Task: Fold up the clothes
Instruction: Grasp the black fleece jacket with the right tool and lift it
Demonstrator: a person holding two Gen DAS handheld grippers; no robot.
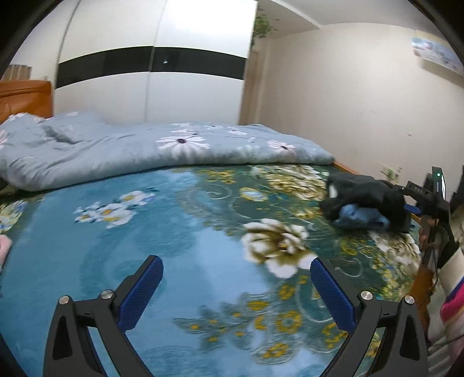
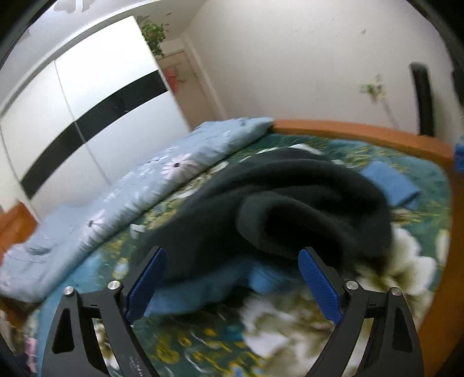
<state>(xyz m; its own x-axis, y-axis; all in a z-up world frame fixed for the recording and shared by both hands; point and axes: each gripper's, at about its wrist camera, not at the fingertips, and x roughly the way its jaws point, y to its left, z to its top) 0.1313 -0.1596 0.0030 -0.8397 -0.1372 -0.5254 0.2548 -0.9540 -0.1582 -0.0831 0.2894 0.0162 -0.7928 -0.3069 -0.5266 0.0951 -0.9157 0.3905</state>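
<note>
A bedroom with cream walls (image 1: 333, 87) and a tall white sliding-door wardrobe (image 1: 150, 43) crossed by a black horizontal band. A green leafy plant (image 1: 262, 26) sits at the wardrobe's top corner. The bed has an orange-brown wooden frame (image 2: 362, 134) and a padded orange headboard (image 1: 24, 97). A teal floral blanket (image 1: 174, 226) covers the mattress, with a pale blue daisy-print quilt (image 1: 139, 150) bunched along the wardrobe side. A poster (image 1: 435, 53) hangs high on one wall. The light is soft and even.
</note>
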